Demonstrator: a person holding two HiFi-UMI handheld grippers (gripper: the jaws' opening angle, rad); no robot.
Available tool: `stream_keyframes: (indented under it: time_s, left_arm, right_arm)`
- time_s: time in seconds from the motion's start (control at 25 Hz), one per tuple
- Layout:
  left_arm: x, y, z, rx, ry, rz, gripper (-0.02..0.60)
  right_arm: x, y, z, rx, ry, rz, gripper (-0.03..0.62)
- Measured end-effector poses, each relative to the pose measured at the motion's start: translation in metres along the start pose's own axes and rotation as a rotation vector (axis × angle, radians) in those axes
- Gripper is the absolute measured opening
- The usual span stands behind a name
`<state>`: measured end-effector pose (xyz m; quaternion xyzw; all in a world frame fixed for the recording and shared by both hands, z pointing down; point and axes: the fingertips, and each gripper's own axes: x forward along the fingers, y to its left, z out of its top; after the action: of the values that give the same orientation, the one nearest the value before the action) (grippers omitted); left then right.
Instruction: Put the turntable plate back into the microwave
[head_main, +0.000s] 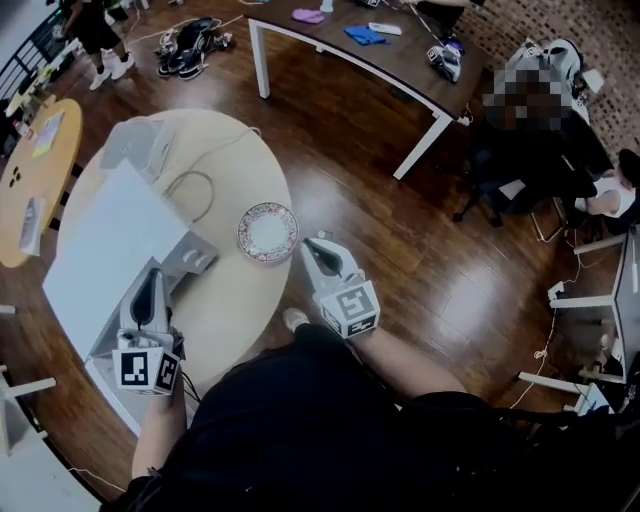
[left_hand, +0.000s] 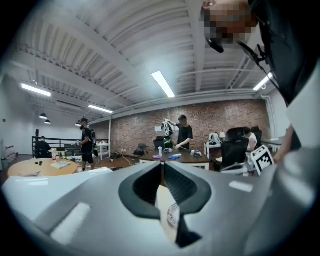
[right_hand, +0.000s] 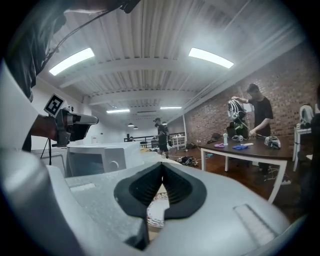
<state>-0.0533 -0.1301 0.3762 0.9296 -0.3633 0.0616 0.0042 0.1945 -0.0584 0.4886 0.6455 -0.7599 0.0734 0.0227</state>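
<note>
- Head view: I see a round pale counter (head_main: 230, 300) on a dark wood floor (head_main: 400, 250), with a white microwave (head_main: 110, 240) on its left part.
- The plate (head_main: 268, 232) lies flat at the counter's right edge, just right of the microwave.
- Left tongs (head_main: 155, 278) are closed and empty above the microwave.
- Right tongs (head_main: 312, 246) are closed and empty just beside the plate, over the floor.
- The only print I can make out is the square marker on each tongs' cube (head_main: 352, 308).
- Open floor runs to a long dark table (head_main: 400, 55).

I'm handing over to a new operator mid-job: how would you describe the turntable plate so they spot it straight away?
Find the round beige table with the white microwave on it. The plate lies flat near the table's right edge in the head view. It is the only round dish there, white with a reddish patterned rim.
</note>
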Motion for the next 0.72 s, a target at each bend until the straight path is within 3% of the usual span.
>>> stream_keyframes:
  time_s: [0.32, 0.72]
  left_arm:
    - [0.062, -0.037, 0.000, 0.012, -0.007, -0.168, 0.054]
    - [0.091, -0.059, -0.021, 0.054, 0.057, -0.226, 0.061]
  right_arm:
    - [-0.039, -0.048, -0.019, 0.055, 0.028, -0.149, 0.024]
    - [-0.040, -0.059, -0.041, 0.086, 0.072, -0.166, 0.064]
